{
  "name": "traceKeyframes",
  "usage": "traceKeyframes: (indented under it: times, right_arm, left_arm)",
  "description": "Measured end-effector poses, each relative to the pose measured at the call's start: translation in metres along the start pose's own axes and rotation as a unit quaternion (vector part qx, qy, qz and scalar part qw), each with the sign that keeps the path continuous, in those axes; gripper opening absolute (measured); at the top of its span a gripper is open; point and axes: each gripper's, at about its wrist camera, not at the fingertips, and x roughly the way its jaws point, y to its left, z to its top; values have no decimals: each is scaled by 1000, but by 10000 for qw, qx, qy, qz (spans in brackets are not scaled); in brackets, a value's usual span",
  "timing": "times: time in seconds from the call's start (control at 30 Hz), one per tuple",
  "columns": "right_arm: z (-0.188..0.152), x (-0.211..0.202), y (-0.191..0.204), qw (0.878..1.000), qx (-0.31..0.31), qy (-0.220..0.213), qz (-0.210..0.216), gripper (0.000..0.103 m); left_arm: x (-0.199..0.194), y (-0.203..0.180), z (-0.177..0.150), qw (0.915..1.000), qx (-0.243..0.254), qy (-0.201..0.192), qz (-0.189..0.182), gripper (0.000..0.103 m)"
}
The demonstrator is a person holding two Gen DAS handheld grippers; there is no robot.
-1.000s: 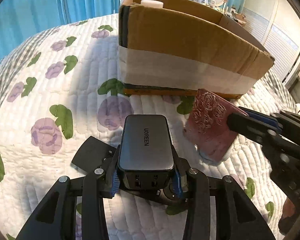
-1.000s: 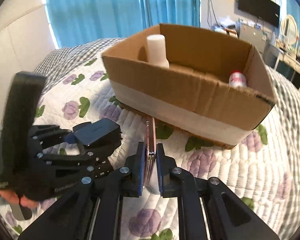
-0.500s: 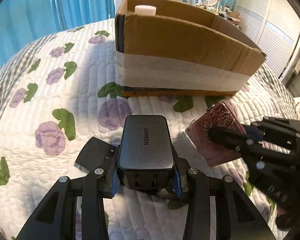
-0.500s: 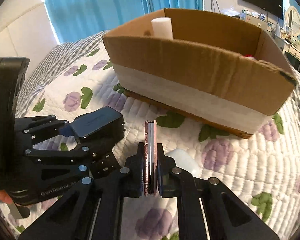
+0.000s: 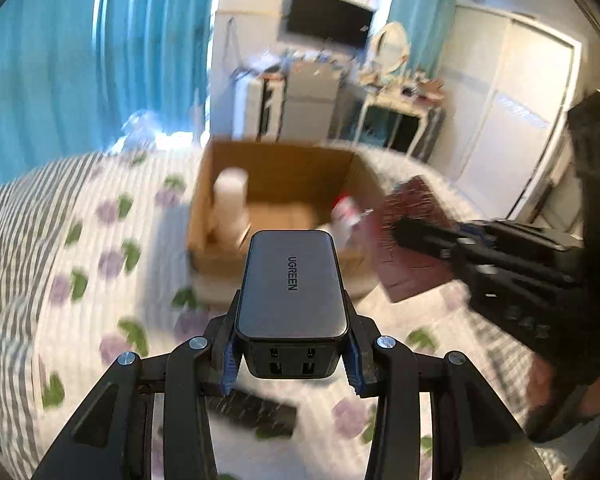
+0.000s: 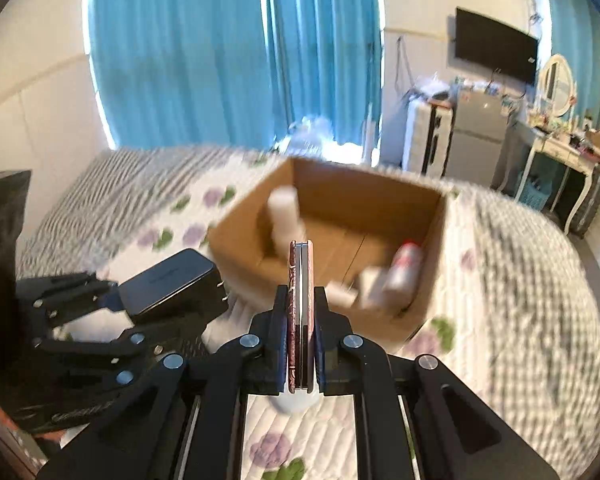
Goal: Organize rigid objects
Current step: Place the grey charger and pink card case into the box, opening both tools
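Observation:
My left gripper is shut on a dark grey UGREEN charger and holds it in the air in front of the open cardboard box. My right gripper is shut on a thin red patterned case, held on edge above the bed. In the left wrist view the red case sits right of the box, with the right gripper on it. In the right wrist view the charger and left gripper are at the left. The box holds a white bottle and a red-capped bottle.
The box stands on a floral quilted bed. A flat black item lies on the quilt under the left gripper. A white object lies under the right gripper. Blue curtains and furniture are beyond the bed.
Both grippers have risen with their loads, so the views now look down into the box. The picture is blurred by motion.

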Motion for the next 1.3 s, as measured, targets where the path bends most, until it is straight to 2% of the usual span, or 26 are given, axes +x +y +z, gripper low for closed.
traceKeyframes:
  times: [0.1,0.23,0.3,0.47,0.63,0.77,0.8,0.87,0.93,1.07,1.13,1.3]
  right_arm:
    - [25,-3,-13,9999,-25,-115,-101,10]
    - [46,3,-35,9996,-74,-98,-268,10]
    - [54,14,-43,9992,-87,-57,-388,9]
    - [59,48,-67,9986,89,170,-487,9]
    - [57,71,-79,9982,115,298,-500,9]
    - [53,82,-80,9981,128,367,-475,9]
    - [53,84,-80,9980,139,381,-475,9]
    - [53,87,-81,9978,184,400,-486,9]
    - [53,90,-81,9976,221,422,-493,9]
    - [56,94,-78,9970,223,484,-561,10]
    - [59,99,-79,9966,325,534,-533,10]
    - [66,122,-83,9943,619,656,-566,10]
  left_arm:
    - [3,-13,24,9994,221,-231,95,42]
    - [38,-7,50,9998,-178,-43,-26,42]
    - [63,-4,57,9996,-201,-67,162,42]
    - [123,-5,56,9991,104,219,346,42]
    - [148,-10,48,9984,356,259,366,42]
    - [160,-7,43,9982,247,468,268,44]
    - [161,-4,41,9982,197,515,252,45]
    - [155,-1,40,9990,98,299,330,46]
    - [150,1,40,9992,109,219,322,56]
    - [133,2,41,9985,286,216,411,60]
    - [121,5,41,9982,340,114,479,68]
    - [91,20,40,9984,243,27,514,69]
